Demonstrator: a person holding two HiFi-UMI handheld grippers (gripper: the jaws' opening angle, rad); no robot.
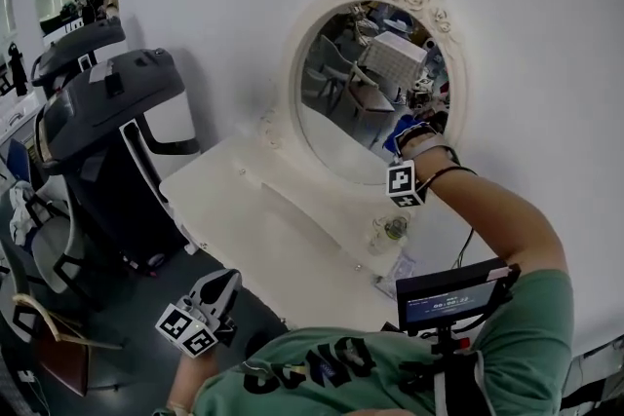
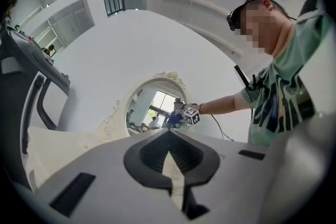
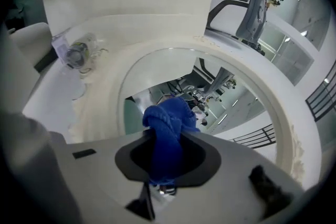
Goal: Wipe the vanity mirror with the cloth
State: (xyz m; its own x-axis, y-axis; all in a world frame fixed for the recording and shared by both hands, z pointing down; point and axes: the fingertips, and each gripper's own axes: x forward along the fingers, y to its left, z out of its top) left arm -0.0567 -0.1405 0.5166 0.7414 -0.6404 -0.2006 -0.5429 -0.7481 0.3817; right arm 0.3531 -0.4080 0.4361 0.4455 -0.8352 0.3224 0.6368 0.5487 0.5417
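The right gripper (image 1: 413, 141) has its fingers pinching a bunched blue cloth (image 3: 167, 122), which is at the lower right edge of the oval mirror (image 1: 346, 107) above the white desk (image 1: 244, 214), touching the glass or just short of it. The left gripper (image 1: 220, 291) hangs low, well away from the mirror, with its fingers (image 2: 169, 136) pressed together on nothing. Wiping looks to be under way but far from done, since the rest of the glass likely still needs a pass, and no streaks show what is already clean.
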